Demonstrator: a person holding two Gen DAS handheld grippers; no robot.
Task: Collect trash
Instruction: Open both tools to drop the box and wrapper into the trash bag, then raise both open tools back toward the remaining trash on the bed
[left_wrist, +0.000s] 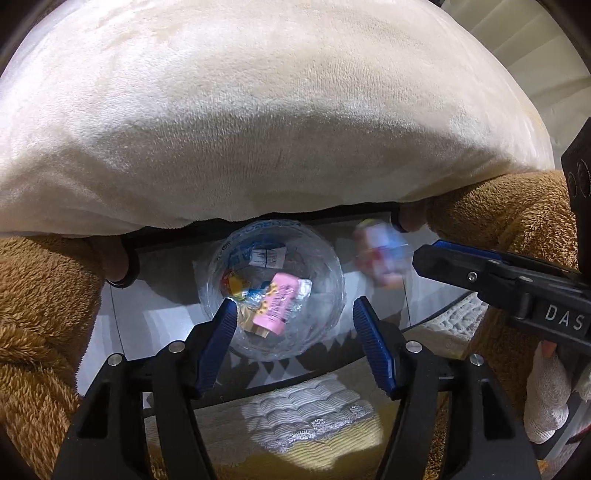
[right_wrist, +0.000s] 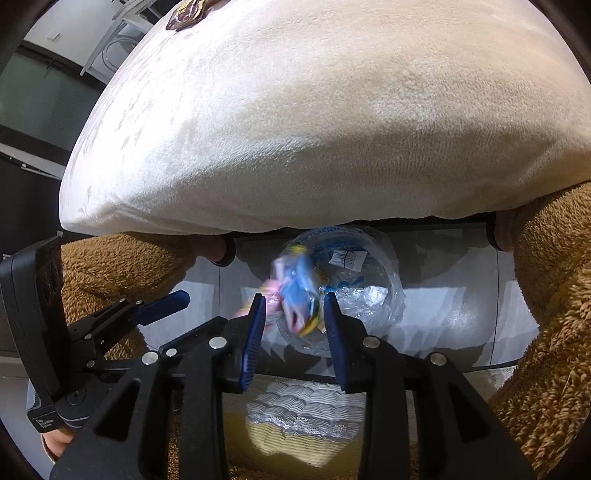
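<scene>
Left gripper (left_wrist: 293, 325) stands with jaws apart and empty above the clear bag (left_wrist: 275, 288) holding a pink wrapper (left_wrist: 277, 306), while a blurred wrapper (right_wrist: 295, 299) lies loose at twelve o'clock of the slightly parted right gripper (right_wrist: 293, 317), over the bag's rim.

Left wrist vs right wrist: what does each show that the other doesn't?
Left wrist only: the pink wrapper lying sharp inside the clear trash bag, a gloved hand at the right edge, and the right gripper entering from the right beside a blurred, seemingly falling wrapper.

Right wrist only: that blurred wrapper close up between the right gripper's open fingers, the left gripper at the left, and a dark window behind.

Both: the cream cushion, the brown plush fabric, the bag and the grey floor.
</scene>
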